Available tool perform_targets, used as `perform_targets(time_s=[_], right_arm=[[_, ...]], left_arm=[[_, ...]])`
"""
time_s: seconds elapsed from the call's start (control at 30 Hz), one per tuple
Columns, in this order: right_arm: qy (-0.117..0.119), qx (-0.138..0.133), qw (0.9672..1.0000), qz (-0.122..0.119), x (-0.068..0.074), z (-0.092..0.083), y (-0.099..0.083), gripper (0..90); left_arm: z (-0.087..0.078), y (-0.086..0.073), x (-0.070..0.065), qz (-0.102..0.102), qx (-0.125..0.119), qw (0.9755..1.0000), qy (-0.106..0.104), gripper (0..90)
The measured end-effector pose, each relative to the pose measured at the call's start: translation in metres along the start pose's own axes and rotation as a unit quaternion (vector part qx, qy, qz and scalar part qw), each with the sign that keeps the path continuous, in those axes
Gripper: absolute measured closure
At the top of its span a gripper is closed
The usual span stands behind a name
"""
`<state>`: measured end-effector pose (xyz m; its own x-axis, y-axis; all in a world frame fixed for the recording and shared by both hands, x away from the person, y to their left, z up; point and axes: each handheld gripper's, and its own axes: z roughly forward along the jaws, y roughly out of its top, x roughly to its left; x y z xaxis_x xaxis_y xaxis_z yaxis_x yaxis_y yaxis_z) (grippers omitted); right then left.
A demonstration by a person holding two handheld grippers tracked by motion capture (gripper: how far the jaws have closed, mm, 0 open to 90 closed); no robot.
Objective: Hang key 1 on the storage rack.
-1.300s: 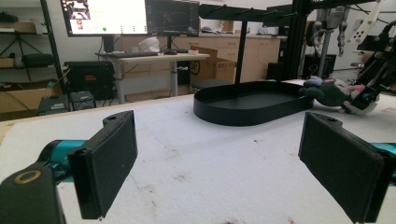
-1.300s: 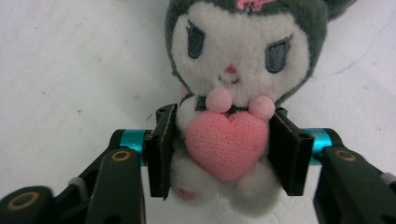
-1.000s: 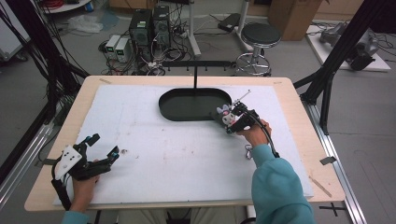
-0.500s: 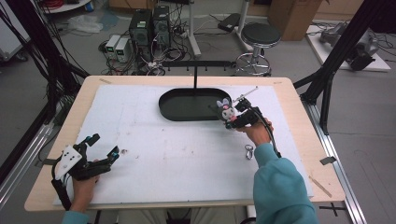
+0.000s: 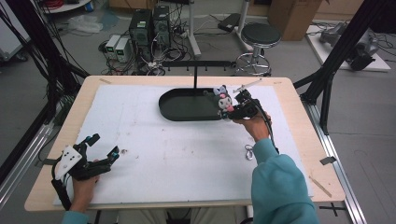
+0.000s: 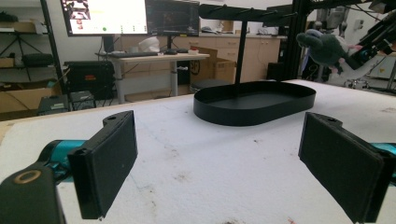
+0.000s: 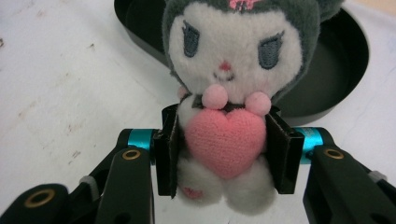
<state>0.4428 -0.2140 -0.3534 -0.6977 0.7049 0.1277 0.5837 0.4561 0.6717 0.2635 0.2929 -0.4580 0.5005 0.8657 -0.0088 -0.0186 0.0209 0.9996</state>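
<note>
A small plush toy [image 7: 233,88] with a grey hood, a white face and a pink heart on its front is held above the table. My right gripper [image 7: 226,154] is shut on its body, one pad at each side of the heart. In the high view the toy [image 5: 223,99] hangs over the right end of the black oval tray [image 5: 182,105], with the right gripper [image 5: 229,111] behind it. My left gripper [image 5: 103,148] rests near the table's front left corner, jaws wide open with nothing between them. Its view shows the tray [image 6: 254,103] and the toy [image 6: 324,46] far off.
A thin black stand [image 5: 195,77] with a crossbar rises behind the tray. A small metal clip [image 5: 249,151] lies on the white table cover beside the right forearm. Computers, cables and a stool stand on the floor beyond the table.
The right gripper has lifted the plush toy up and a little toward the tray. The left gripper has stayed where it was.
</note>
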Motion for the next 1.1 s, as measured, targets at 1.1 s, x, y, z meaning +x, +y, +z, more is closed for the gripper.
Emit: perform_targets(time_s=[1.1], right_arm=[[0.028, -0.090, 0.9953, -0.020, 0.005, -0.008, 0.058, 54.1]], left_arm=[[0.000, 0.000, 0.000, 0.000, 0.000, 1.0000, 0.001, 12.1]])
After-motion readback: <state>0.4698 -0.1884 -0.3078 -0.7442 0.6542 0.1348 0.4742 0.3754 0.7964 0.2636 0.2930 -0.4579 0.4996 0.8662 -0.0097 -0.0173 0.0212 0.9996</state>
